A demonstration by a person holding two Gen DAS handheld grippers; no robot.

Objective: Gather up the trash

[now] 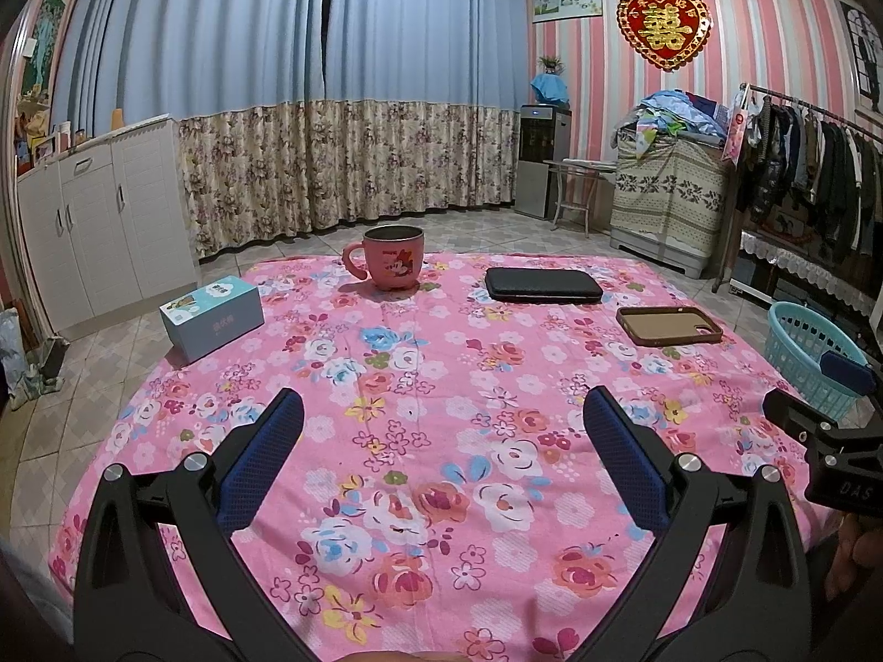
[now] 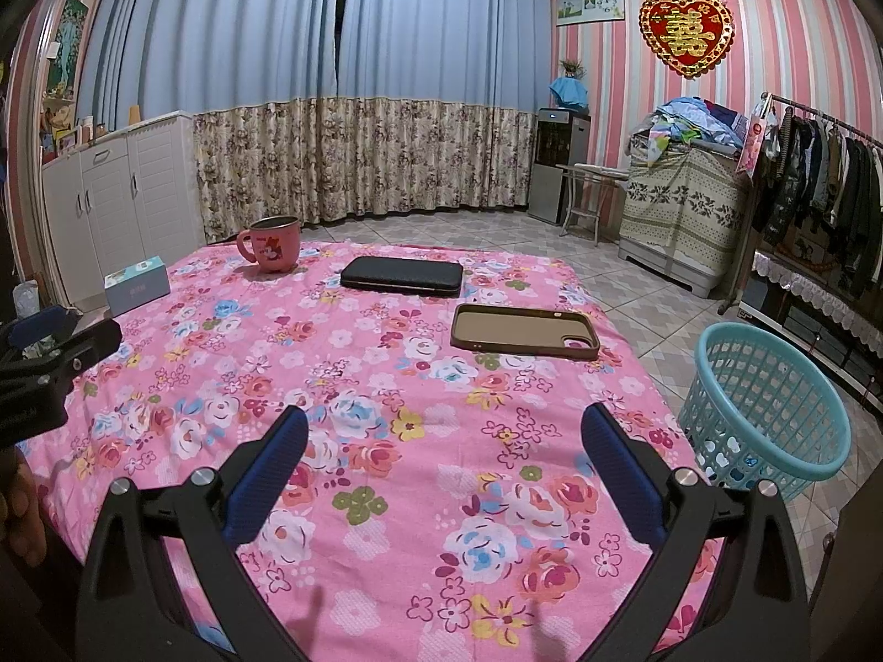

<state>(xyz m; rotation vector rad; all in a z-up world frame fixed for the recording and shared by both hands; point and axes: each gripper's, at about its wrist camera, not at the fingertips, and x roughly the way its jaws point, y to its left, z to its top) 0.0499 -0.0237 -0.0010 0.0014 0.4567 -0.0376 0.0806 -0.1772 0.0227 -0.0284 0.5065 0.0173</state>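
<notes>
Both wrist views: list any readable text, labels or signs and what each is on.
"DAS": white letters on the black body of the right claw, seen in the left wrist view.
"囍" (double happiness), gold: on the red heart wall ornament; the small characters above it are too small to read.
Blue box: printing on top and side, blurred, unreadable.
Pink mug: cartoon picture only, no legible text.
Wall clock picture: numerals too small.

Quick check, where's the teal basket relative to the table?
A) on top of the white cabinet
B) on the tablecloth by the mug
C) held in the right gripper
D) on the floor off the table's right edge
D: the teal basket stands on the tiled floor beside the right edge of the table, and the right gripper is open and empty.
</notes>
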